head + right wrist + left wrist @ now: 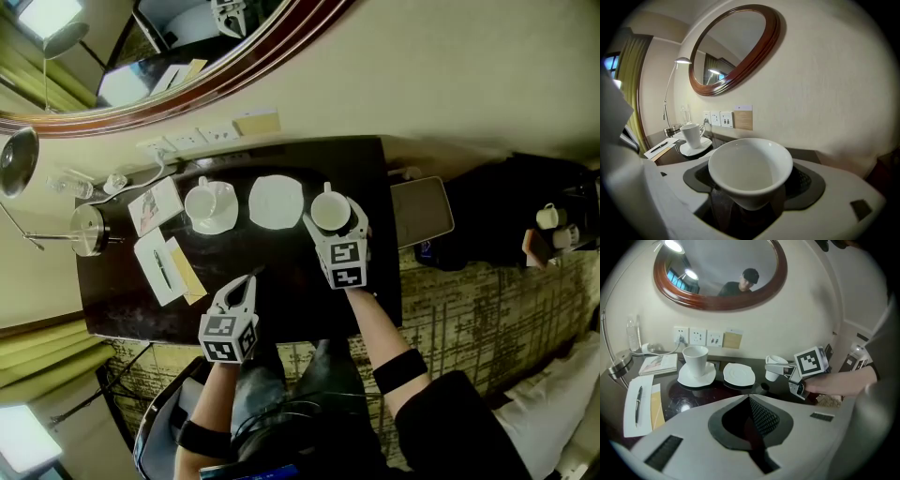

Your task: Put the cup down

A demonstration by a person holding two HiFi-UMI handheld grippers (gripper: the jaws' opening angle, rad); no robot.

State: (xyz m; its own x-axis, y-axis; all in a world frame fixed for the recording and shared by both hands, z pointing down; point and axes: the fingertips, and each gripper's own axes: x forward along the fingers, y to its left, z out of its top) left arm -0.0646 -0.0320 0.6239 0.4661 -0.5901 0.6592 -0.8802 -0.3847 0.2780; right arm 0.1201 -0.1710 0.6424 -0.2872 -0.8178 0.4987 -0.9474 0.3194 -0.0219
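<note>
Two white ceramic cups [201,200], two white saucers [217,223], dark desk [291,300]. Right claw [331,217] clamps one cup [329,208], three o'clock of bare saucer [276,202]; left claw [247,280] closed.

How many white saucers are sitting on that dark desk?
2. The left saucer lies under the standing cup; the empty saucer sits beside it, left of the held cup in the right gripper. None seems hidden.

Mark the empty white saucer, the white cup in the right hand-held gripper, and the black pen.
empty white ceramic saucer [276,202]: head view, centre well.
held white ceramic cup [750,168]: right gripper view, inner bowl.
black pen [638,404]: left gripper view, mid-barrel.
</note>
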